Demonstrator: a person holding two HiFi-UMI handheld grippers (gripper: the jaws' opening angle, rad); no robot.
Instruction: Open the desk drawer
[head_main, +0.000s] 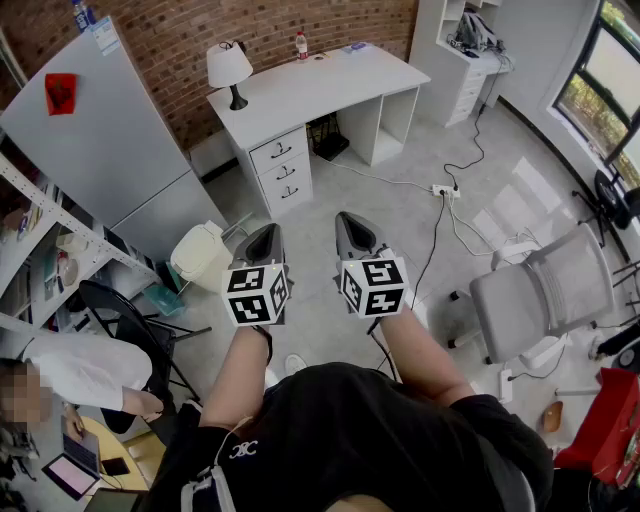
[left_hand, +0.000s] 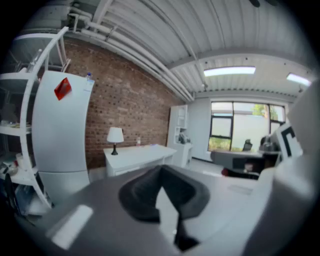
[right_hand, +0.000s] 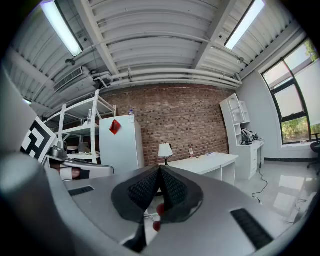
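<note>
The white desk stands against the brick wall across the room, with a stack of three drawers with dark handles at its left end, all shut. A lamp and a small bottle stand on top. Both grippers are held out at chest height, far short of the desk. My left gripper and right gripper are side by side and empty. The left gripper view shows its jaws meeting at the tips, with the desk beyond. In the right gripper view the jaws are shut, and the desk is distant.
A tall grey fridge stands left of the desk, with a white bin and a black chair near it. A person sits at lower left. A grey office chair is at right. A power strip and cables cross the floor.
</note>
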